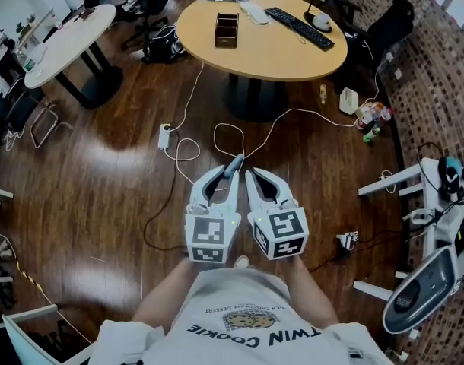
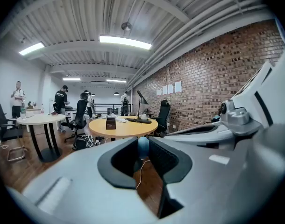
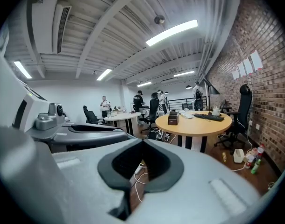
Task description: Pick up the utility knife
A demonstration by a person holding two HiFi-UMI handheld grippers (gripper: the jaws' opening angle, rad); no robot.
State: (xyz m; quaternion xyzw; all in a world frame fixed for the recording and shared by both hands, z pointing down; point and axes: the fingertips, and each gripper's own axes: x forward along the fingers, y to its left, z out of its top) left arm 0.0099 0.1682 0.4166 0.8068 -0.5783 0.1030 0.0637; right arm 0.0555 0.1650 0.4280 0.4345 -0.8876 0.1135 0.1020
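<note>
My two grippers are side by side at waist height over the dark wooden floor in the head view. The left gripper [image 1: 230, 175] is shut on a blue-grey utility knife [image 1: 234, 163], whose end sticks out past the fingertips. In the left gripper view the knife's [image 2: 142, 148] rounded blue end is pinched between the dark pads [image 2: 163, 158]. The right gripper [image 1: 252, 176] is next to it on the right, its tips meeting with nothing between them. In the right gripper view the right gripper [image 3: 143, 142] is likewise shut and empty.
A round wooden table [image 1: 217, 52] stands ahead with a brown organiser box [image 1: 227, 30] and a keyboard [image 1: 299, 27]. White cables [image 1: 188, 149] and a power strip [image 1: 164, 136] lie on the floor between. A white table [image 1: 68, 40] stands far left, grey-white equipment [image 1: 430, 280] at right.
</note>
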